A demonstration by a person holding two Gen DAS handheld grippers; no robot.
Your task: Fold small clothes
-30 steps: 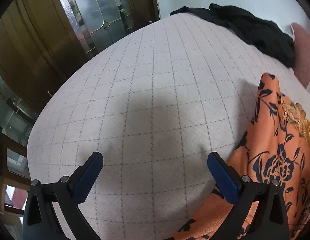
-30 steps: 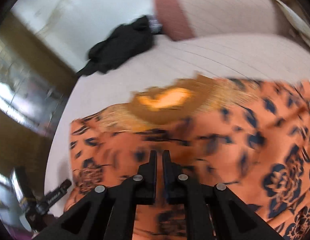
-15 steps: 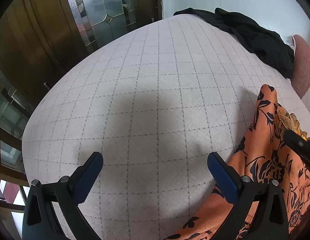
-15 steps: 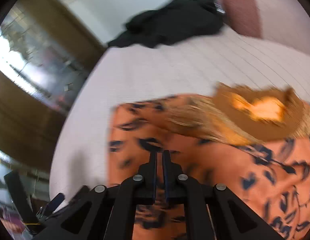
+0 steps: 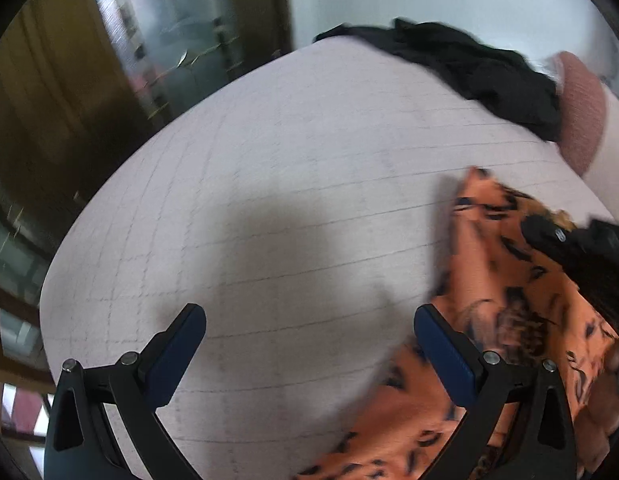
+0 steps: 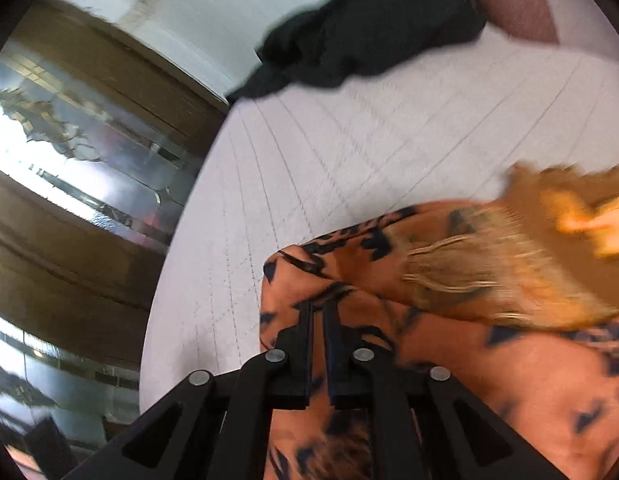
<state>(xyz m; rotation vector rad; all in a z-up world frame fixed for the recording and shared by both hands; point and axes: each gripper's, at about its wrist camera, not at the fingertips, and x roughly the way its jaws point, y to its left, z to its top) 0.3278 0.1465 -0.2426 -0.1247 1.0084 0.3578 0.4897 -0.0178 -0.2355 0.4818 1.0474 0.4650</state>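
I see my left gripper (image 5: 309, 354) with its fingers spread wide over the bare bed (image 5: 269, 200). My right gripper (image 6: 317, 320) has its fingers pressed together, pinching a fold of the orange flowery cloth (image 6: 489, 380). The cloth lies on the bed's right side. A black garment (image 5: 481, 68) sits far back.

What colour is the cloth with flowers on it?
Orange cloth with dark blue flowers; clearest in the right wrist view.

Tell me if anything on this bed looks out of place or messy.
A black garment lies crumpled at the bed's far edge beside the pink pillow, unfolded. The orange floral garment is rumpled, one flap doubled over.
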